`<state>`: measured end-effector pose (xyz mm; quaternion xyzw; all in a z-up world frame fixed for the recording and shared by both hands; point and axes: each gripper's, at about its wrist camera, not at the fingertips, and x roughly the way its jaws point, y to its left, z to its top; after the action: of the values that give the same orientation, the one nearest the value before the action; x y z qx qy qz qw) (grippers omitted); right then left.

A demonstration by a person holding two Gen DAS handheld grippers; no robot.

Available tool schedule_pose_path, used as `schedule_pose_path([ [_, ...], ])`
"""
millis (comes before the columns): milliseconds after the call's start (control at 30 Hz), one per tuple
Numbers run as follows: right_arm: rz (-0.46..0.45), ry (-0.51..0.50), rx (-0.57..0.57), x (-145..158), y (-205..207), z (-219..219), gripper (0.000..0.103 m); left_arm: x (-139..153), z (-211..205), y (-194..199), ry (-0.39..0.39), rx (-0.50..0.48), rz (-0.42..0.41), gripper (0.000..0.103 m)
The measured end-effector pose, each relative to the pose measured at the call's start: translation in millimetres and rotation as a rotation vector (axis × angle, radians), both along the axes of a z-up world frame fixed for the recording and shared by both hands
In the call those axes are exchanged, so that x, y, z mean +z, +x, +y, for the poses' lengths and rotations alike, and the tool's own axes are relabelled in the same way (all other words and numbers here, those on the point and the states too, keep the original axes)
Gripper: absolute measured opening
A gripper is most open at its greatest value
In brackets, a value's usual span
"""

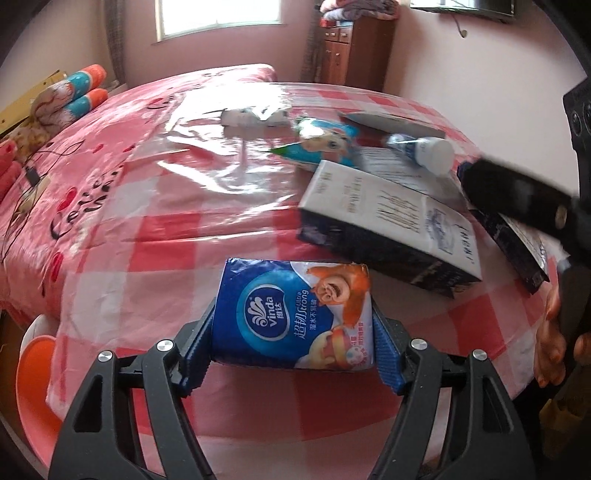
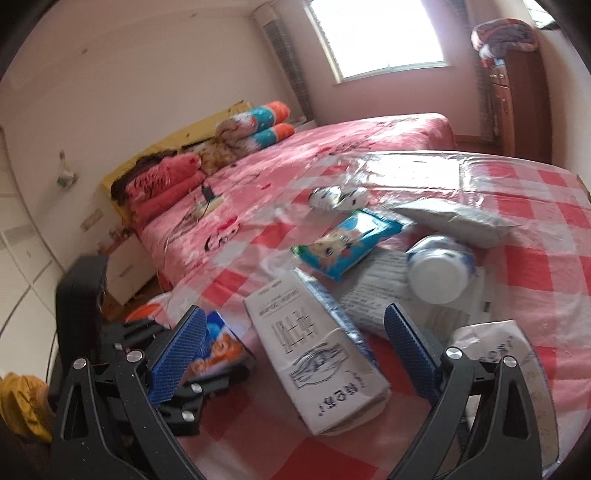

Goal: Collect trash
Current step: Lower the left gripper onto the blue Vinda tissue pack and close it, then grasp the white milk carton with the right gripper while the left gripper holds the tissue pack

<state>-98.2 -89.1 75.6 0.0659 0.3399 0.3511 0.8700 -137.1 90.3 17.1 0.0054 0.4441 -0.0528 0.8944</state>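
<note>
Blue pads: the left gripper [image 1: 291, 332] is clamping a blue Vinda tissue pack [image 1: 295, 314] by its two short sides, ribbed pads pressing in on both edges.
Tissue pack: sitting low over the near edge of the table [image 1: 155, 236], printed face up, a cartoon figure at its right end.
Right gripper [image 2: 303, 354]: jaws standing wide, nothing between the pads; the white carton [image 2: 314, 354] is lying on the cloth below the gap, slanting away from the camera.
Left of that carton: the left gripper and its tissue pack are showing beside the right gripper's left finger in the right wrist view.
Table: covered in red-and-white check cloth under a clear plastic sheet that is catching glare from the window [image 1: 218, 14].
Middle ground: a blue cartoon wipes packet [image 2: 347, 240] is lying flat; beside it a white-capped bottle [image 2: 439, 269] is resting on its side on printed paper.
Farther back: a grey flat pouch [image 2: 454, 218] and a crumpled white wrapper [image 2: 338, 197] are lying on the plastic.
Background: a bed [image 2: 332, 147] in pink bedding is standing behind the table, rolled pillows at its head, a wooden cabinet [image 2: 502, 92] by the window.
</note>
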Motion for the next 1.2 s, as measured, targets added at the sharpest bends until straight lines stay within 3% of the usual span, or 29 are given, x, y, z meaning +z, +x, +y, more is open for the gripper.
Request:
schedule_pose_path([
  [367, 0.041, -0.080, 0.045, -13.1, 3.1, 19.1, 0.096, 3.5, 34.4, -2.5, 0.007, 0.094, -0.007, 0.073],
  [867, 0.030, -0.252, 0.039, -31.2, 7.1, 46.7, 0.096, 0.1, 59.0, -0.8, -0.015, 0.143, -0.010, 0.073],
  [1200, 0.028, -0.266, 0.052, -33.0, 11.1, 54.5, 0.096, 2.4, 69.9, -1.0, -0.053, 0.143, -0.027, 0.073],
])
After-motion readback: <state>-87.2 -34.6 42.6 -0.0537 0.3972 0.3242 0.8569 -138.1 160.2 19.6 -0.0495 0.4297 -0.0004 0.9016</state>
